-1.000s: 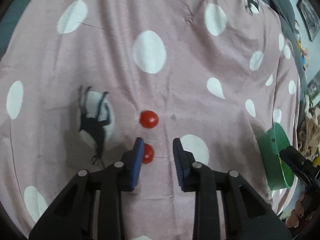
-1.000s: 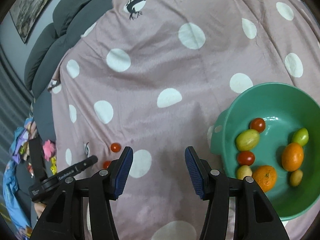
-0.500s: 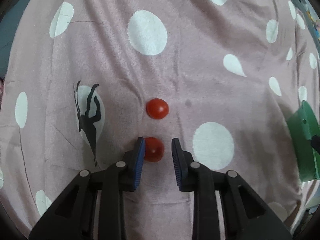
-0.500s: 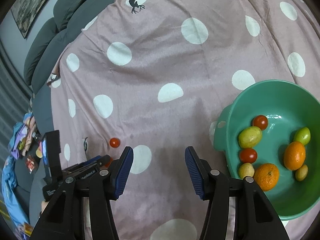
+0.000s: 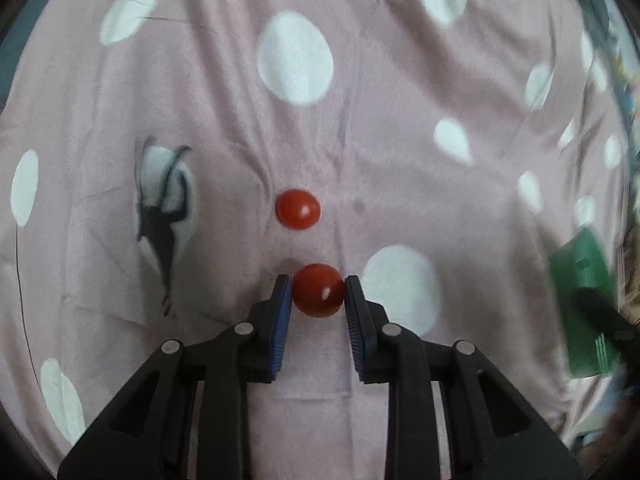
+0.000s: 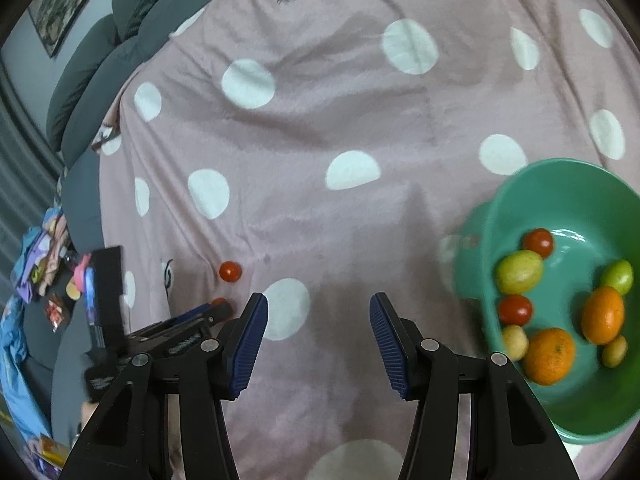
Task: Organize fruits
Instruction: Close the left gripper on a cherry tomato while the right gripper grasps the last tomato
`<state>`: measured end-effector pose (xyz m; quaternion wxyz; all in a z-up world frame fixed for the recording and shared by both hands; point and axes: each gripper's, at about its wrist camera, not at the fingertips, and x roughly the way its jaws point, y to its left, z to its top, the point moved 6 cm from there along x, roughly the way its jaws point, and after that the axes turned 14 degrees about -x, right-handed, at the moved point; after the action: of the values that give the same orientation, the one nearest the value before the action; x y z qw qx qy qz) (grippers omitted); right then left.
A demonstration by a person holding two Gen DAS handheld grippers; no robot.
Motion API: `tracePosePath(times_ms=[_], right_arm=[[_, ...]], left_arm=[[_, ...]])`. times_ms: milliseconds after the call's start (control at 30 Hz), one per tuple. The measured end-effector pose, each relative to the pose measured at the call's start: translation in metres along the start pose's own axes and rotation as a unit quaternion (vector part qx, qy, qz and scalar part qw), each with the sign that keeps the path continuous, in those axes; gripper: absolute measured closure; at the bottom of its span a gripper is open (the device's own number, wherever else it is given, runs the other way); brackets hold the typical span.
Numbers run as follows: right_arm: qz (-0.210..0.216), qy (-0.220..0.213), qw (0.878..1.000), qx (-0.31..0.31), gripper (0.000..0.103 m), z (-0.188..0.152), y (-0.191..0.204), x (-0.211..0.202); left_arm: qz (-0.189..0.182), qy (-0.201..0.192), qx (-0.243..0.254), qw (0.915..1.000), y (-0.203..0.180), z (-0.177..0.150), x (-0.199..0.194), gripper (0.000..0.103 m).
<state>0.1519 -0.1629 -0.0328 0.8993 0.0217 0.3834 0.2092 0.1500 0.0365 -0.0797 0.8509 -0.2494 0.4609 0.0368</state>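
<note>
My left gripper point(image 5: 316, 294) is shut on a red cherry tomato point(image 5: 318, 290) low over the pink dotted blanket point(image 5: 400, 160); both blue pads touch its sides. A second cherry tomato point(image 5: 298, 208) lies on the blanket just ahead; it also shows in the right wrist view point(image 6: 230, 271). My right gripper point(image 6: 318, 316) is open and empty above the blanket. The green bowl point(image 6: 520, 184) at its right holds two oranges, two red tomatoes and several yellow-green fruits. The left gripper point(image 6: 216, 306) shows at lower left of the right wrist view.
The green bowl's edge point(image 5: 580, 276) shows at the far right of the left wrist view. Grey cushions point(image 6: 120, 40) lie along the far side of the blanket. Coloured clutter point(image 6: 40, 264) sits off the blanket's left edge.
My left gripper moved forward around the near tomato and closed on it. The right gripper stayed open and shifted a little.
</note>
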Motion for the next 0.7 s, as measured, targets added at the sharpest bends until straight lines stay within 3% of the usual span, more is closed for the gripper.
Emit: tracePosePath(times_ms=[133,333,467,700], right_arm=[[0.004,0.041,0.999,-0.026,0.047,0.008,0.026,0.044],[0.056,0.084,0.994,-0.040,0.047,0.025,0.078,0.113],[0.050,0.096,0.993,-0.037,0.055,0.037,0.095,0.145],[0.040,0.114,0.992,-0.037,0.060,0.037,0.103,0.170]], left_arm=[[-0.017,-0.038,-0.032,0.9986,0.021,0.014,-0.034,0.077],[-0.009,-0.071,-0.068,0.9951,0.046,0.022,-0.055,0.077],[-0.011,-0.076,-0.075,0.9942,0.053,0.025,-0.060,0.077],[-0.010,-0.076,-0.079,0.9940,0.054,0.025,-0.062,0.077]])
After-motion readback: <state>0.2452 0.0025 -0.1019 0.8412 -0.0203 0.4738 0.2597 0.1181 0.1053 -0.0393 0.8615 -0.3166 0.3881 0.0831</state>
